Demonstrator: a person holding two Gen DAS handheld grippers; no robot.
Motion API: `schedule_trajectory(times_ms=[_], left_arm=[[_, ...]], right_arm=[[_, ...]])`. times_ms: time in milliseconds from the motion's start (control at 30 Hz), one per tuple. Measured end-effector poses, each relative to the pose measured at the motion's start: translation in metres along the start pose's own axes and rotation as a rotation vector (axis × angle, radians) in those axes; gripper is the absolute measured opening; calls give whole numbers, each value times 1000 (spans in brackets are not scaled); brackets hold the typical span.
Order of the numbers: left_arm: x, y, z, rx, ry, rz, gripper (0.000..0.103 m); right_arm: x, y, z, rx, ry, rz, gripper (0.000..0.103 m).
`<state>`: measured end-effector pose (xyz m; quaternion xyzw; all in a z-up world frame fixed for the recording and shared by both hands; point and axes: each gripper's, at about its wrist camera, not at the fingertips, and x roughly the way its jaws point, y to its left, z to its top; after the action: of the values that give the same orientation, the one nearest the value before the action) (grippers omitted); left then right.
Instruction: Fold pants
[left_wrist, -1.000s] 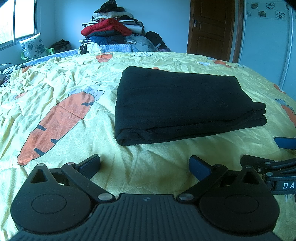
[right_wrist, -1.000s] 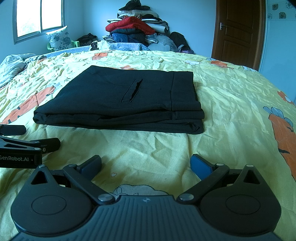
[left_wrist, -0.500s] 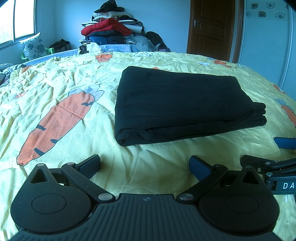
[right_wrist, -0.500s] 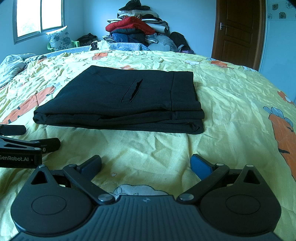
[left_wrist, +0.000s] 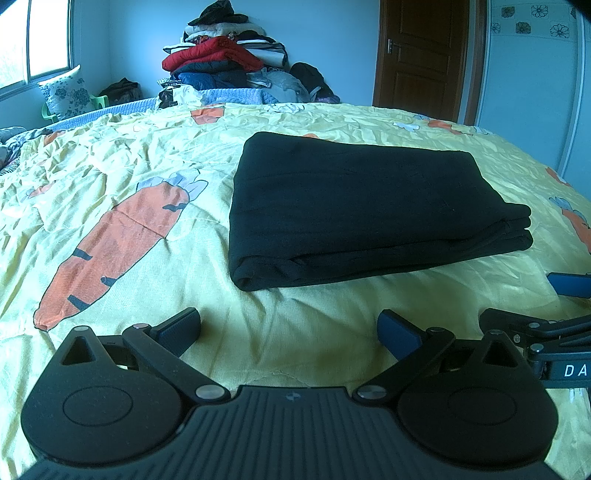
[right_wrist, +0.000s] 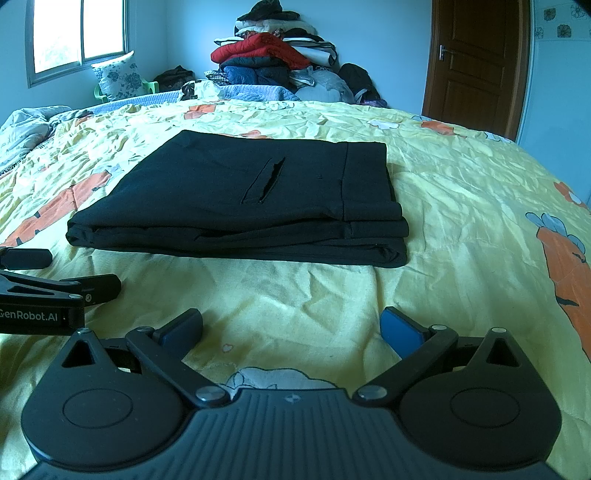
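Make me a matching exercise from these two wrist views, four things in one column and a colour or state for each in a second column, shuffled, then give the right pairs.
Column one:
1. pants
2. left claw
3. carrot print
4. door

Column two:
A. orange, printed on the yellow bedspread
B. brown wood, shut
C. black, folded in a flat stack
D. open, holding nothing

Pairs: 1-C, 2-D, 3-A, 4-B. The right claw is open and empty too, short of the pants.
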<state>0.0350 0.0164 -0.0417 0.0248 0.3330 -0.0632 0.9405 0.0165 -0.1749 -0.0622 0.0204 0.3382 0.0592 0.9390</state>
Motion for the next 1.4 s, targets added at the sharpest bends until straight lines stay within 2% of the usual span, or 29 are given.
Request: schedule_trajectory(times_ms=[367,600,1400], left_arm=[[0,0,0,-1,0,5,103],[1,4,0,-34,1,47,103],[1,3,0,-31,2,45,103]], right_arm=[[2,4,0,17,1,-18,103],[1,4,0,16,1,-18,103],[2,4,0,16,1,-17,103]])
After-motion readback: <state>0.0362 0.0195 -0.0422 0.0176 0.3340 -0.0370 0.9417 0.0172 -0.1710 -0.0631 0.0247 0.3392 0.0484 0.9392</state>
